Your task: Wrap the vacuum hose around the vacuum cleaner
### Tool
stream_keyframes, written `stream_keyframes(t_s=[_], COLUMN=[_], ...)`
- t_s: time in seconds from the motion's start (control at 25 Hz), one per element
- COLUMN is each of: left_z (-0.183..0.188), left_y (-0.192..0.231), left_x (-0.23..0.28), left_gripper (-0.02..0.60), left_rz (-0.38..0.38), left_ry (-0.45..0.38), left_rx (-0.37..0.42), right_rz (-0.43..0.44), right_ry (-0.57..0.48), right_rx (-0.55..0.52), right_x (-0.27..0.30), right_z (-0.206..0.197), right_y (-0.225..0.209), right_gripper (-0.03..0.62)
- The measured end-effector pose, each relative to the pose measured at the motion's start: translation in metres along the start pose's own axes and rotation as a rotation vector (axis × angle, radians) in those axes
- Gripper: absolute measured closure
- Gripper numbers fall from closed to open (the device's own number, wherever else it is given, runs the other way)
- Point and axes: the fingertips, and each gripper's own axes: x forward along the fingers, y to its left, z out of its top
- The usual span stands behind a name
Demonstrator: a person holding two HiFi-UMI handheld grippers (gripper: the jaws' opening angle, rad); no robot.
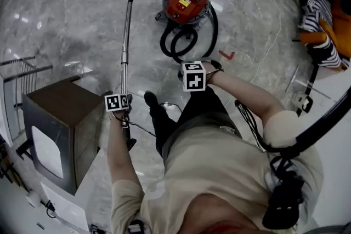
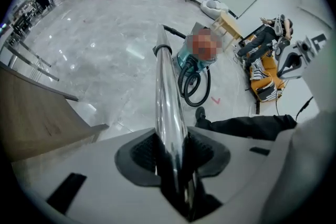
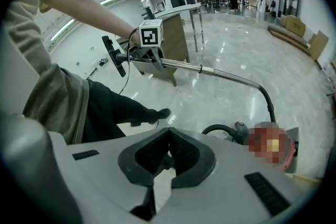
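Your left claw (image 2: pixel 169 144) grasps the chrome wand (image 1: pixel 125 35). The hose (image 1: pixel 215 27) lies looped on the floor (image 1: pixel 66 19) against the red vacuum cleaner (image 1: pixel 186 1). Your right claw (image 3: pixel 168 136) is clenched on nothing, on your side of the loops.

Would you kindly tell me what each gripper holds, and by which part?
The left gripper clamps the vacuum's metal wand near its lower end; the right gripper is shut and empty.

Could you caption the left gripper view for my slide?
Left tongs grip the chrome wand, vacuum and looped hose beyond.
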Motion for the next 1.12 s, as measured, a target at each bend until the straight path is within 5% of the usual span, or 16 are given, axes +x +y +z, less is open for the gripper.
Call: stream_keyframes(t_s=[0.28,0.48,0.76,1.12], left_z=[-0.077,-0.106,-0.095,-0.091], left_y=[0.065,0.06,0.039,0.113], left_x=[0.012,0.005,0.012,0.122], left_gripper=[0.457,0.457,0.457,0.457], left_rz=[-0.124,-0.146,-0.108,0.009], left_ry=[0.023,0.017,-0.038,-0.078], left_rx=[0.003,-0.043,-0.009,0.043], right_rz=[0.072,0.105,0.109,0.142], right_ry=[0.048,0.0,-0.031,0.008], right_rx=[0.087,0.076,0.069,0.224], right_x=[0.075,0.07,0.065,0.134], right_z=[0.067,0.1,0.049,-0.044], right_y=[0.074,0.116,0.127,0.12], right_gripper=[0.591,0.591,0.591,0.591])
